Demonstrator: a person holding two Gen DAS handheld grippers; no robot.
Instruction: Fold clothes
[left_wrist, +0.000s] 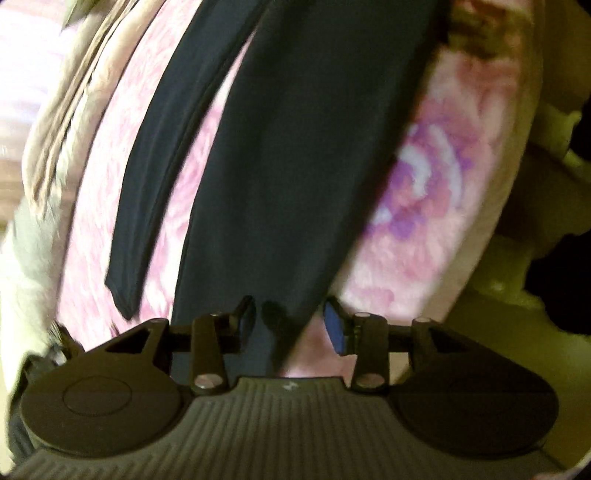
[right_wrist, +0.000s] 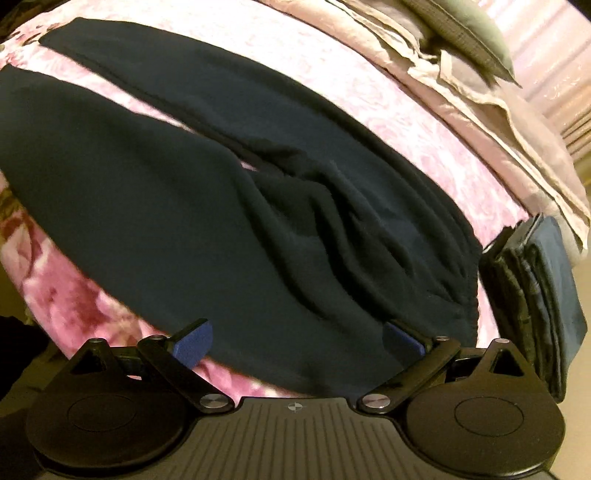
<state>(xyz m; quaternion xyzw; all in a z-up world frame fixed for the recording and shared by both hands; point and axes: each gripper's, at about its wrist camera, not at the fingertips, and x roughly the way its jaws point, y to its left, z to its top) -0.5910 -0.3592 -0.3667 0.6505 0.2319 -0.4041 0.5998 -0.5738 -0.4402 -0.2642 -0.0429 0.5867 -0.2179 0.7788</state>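
Here, dark trousers (right_wrist: 221, 192) overhang the blanket (right_wrist: 66, 295) edge.

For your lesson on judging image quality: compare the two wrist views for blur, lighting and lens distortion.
Left wrist: motion-blurred, dark trousers and pink floral blanket smeared, right edge in deep shadow. Right wrist: sharper, trouser folds readable, mild blur at the edges; the fisheye bows the bed in both views.

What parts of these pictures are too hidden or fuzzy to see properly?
- Left wrist view: the dark trousers run off the top edge, so their upper part is cut off.
- Left wrist view: the pale shapes at the right edge are blurred; unidentifiable.
- Right wrist view: the folded dark stack is squashed at the fisheye edge; its items cannot be told.
- Right wrist view: the right gripper body hides the trousers' near edge.
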